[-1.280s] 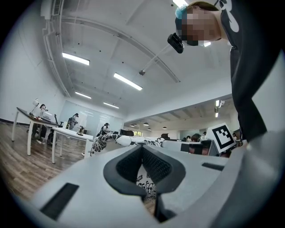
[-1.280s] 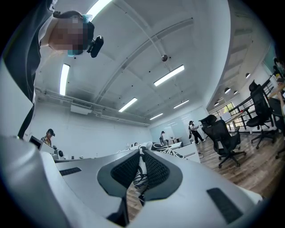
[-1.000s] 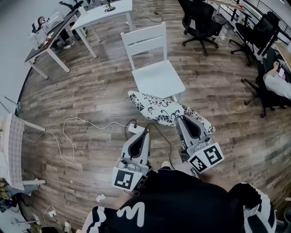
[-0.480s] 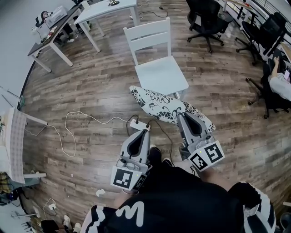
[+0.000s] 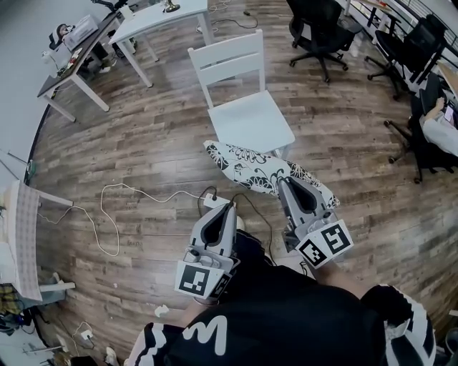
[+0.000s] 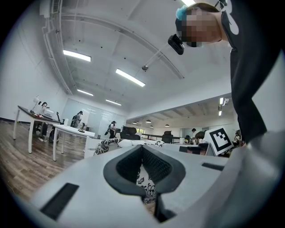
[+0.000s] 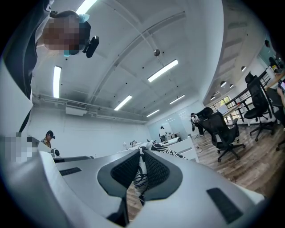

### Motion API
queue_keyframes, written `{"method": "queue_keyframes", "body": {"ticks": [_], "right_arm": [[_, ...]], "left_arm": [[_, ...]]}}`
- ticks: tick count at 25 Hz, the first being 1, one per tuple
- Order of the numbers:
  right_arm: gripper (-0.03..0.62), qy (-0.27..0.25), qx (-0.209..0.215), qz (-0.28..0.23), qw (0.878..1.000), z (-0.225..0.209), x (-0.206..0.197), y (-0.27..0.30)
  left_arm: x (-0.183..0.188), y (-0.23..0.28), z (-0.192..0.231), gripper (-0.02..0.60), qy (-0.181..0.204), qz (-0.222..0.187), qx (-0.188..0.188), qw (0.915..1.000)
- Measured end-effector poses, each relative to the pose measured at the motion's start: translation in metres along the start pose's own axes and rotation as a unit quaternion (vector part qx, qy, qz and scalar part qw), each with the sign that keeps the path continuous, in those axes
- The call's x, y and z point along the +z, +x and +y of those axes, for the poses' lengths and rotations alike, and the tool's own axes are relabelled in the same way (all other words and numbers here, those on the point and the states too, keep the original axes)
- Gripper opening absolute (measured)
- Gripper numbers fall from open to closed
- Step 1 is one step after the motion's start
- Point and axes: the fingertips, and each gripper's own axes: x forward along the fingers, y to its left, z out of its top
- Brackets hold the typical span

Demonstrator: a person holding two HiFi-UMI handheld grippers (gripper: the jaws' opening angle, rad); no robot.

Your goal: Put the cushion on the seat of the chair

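The white wooden chair [image 5: 230, 61] stands on the plank floor, its seat [image 5: 250, 123] bare. Just in front of the seat's near edge hangs the black-and-white floral cushion [image 5: 250, 163]. My right gripper [image 5: 286, 182] is shut on the cushion's right end, and the fabric [image 7: 140, 178] shows pinched between its pads. My left gripper [image 5: 229, 206] is shut, and its tips stand a little short of the cushion's near edge. In the left gripper view the cushion [image 6: 111, 143] lies just past the closed tips [image 6: 142, 147], and floral fabric shows through the slit between the pads.
A power strip [image 5: 215, 202] and a looping white cable [image 5: 107, 214] lie on the floor under and left of the grippers. White tables [image 5: 164, 18] stand behind the chair. Black office chairs [image 5: 315, 32] and a seated person [image 5: 438, 129] are at the right.
The person's feet have shifted under the grippers. The cushion stays in the right gripper's hold, and both grippers keep almost the same place in front of the chair.
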Motion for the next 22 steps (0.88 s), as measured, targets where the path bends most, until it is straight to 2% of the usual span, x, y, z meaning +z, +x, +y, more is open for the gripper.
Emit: {"method": "queue_keyframes", "body": {"ticks": [8, 14, 22], "right_arm": [[0.037, 0.002, -0.018, 0.010, 1.000, -0.027, 0.001, 0.054], [0.037, 0.003, -0.029, 0.011, 1.000, -0.042, -0.003, 0.101], [0.037, 0.011, -0.052, 0.024, 0.998, -0.056, -0.001, 0.188]], "left_arm": [[0.011, 0.050, 0.039, 0.006, -0.001, 0.004, -0.024, 0.9997], [0.021, 0.082, 0.083, 0.006, -0.004, 0.008, -0.025, 0.9997], [0.041, 0.130, 0.157, 0.006, -0.009, 0.027, -0.047, 0.9985]]}}
